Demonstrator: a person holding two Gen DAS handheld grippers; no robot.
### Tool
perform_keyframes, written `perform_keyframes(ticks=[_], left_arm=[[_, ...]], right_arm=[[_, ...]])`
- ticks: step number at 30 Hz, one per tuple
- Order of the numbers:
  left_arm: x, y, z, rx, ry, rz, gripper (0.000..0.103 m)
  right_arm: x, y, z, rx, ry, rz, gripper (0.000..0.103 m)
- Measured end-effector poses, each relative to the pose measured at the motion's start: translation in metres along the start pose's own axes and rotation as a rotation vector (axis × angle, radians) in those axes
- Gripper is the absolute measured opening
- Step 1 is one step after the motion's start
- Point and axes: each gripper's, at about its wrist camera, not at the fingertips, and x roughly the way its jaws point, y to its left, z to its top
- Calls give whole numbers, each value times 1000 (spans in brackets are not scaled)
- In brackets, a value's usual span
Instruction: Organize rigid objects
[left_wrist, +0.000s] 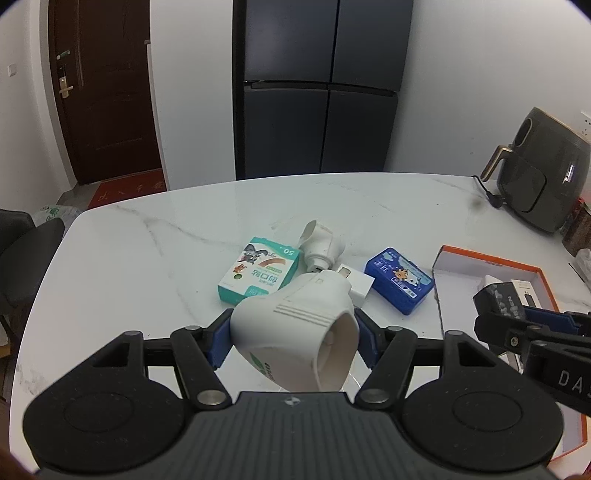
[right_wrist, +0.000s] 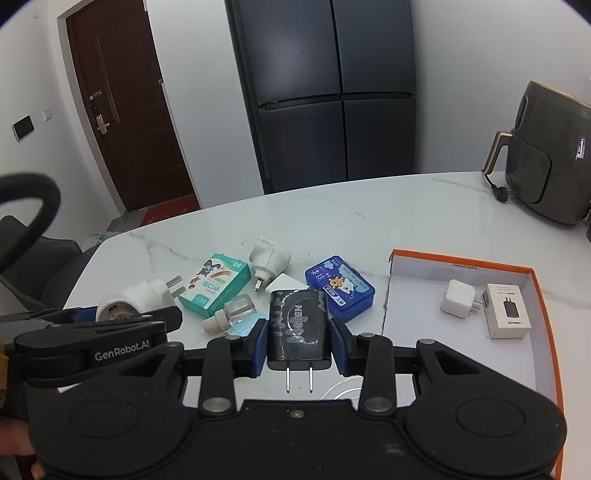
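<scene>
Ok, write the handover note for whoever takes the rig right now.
Left gripper: shut on the white plug-in adapter, held off the table.
Right gripper: shut on the black charger, prongs pointing back at the camera.
Done: small white charger and white charger box lie in the orange-edged tray.
Left on the marble table: green box, blue box, second white adapter, small clear bottle.
Likely next: set both held pieces in the tray.

Tray (right_wrist: 461, 260) right of boxes, w/ charger (right_wrist: 457, 303) left of carton (right_wrist: 508, 311) inside (fryer (right_wrist: 546, 158) behind).
</scene>
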Motion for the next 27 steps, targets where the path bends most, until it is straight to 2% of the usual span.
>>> perform_keyframes(ticks=[27], left_arm=[[1, -27, -3, 54, 12, -28, 66]], right_arm=[[-11, -24, -3, 60, -15, -33, 44]])
